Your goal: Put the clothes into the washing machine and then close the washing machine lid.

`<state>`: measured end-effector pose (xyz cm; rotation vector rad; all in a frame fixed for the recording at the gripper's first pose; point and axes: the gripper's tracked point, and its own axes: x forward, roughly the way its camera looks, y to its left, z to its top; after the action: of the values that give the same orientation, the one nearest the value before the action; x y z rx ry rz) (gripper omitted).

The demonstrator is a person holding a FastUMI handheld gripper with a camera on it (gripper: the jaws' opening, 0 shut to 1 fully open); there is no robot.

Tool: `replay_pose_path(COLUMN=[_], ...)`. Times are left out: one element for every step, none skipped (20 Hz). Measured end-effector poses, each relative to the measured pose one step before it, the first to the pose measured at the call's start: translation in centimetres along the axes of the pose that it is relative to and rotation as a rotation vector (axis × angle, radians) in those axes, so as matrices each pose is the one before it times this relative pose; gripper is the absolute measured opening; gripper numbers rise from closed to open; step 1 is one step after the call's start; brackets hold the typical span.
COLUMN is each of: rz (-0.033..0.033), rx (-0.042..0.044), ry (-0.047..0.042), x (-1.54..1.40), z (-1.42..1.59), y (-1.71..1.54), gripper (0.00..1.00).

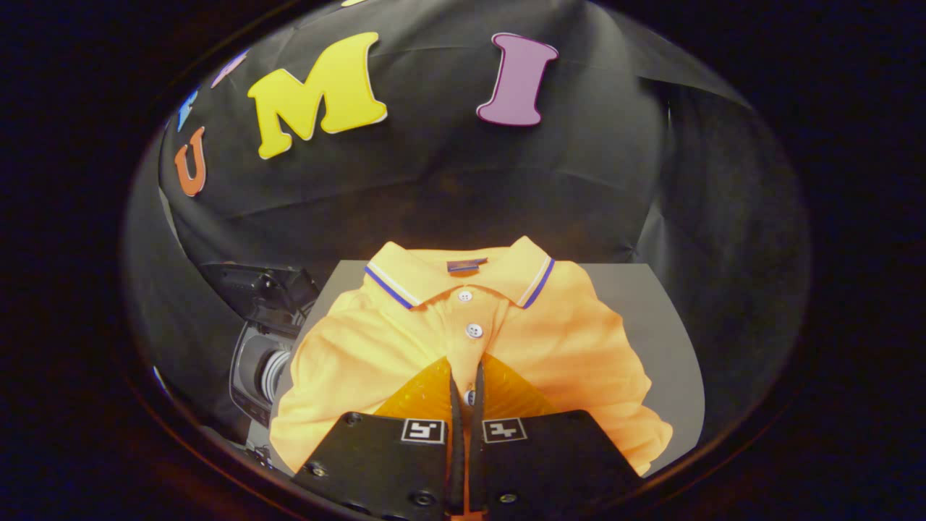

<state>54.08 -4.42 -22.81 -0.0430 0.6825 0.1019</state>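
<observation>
Gripper fingers nearly closed, narrow gap only, over placket of orange polo shirt; grip on fabric cannot be confirmed. Shirt spread flat on grey table. Washing machine beside table, left of shirt, lid raised.

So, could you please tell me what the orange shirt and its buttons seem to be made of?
The orange polo shirt looks like soft matte knit cloth, probably cotton: it creases gently. Its buttons look like pale glossy plastic. The hand-held gripper is nearly closed, pinching the placket.
</observation>
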Motion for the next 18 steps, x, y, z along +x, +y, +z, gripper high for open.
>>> replay_pose_path(rz=[0.00129,0.00718,0.00993,0.01372,0.01075,0.00705,0.00408,0.00528,0.00813,0.00748,0.00672,0.00515,0.00242,0.00266,0.01056,0.0041,0.00444,0.00591], rx=[-0.00002,0.0029,0.00846,0.01106,0.00805,0.00497,0.00016,0.0004,0.00354,0.00513,0.00172,-0.00072,-0.0067,-0.00108,-0.00243,-0.00073,-0.00249,0.00161], ry=[-0.00518,-0.00406,-0.00116,-0.00415,-0.00769,-0.0159,-0.01216,-0.00989,-0.01103,-0.01019,-0.01006,-0.01127,-0.01061,-0.01236,-0.01154,-0.01182,-0.00942,-0.0134], x=[-0.36,-0.321,-0.312,-0.344,-0.652,-0.559,-0.603,-0.636,-0.738,-0.597,-0.659,-0.62,-0.726,-0.67,-0.8,-0.687,-0.521,-0.795], z=[0.13,0.162,0.143,0.303,0.269,0.524,0.352,0.424,0.3,0.439,0.187,0.375,0.354,0.295,0.417,0.477,0.275,0.421], y=[0.046,0.156,0.204,0.372,0.198,0.208,0.077,0.129,0.313,0.35,0.339,0.315,0.392,0.372,0.733,0.544,0.457,0.689], gripper=[0.06,0.06,0.06,0.06,0.06,0.06,0.06,0.06,0.06,0.06,0.06,0.06,0.06,0.06,0.06,0.06,0.06,0.06])
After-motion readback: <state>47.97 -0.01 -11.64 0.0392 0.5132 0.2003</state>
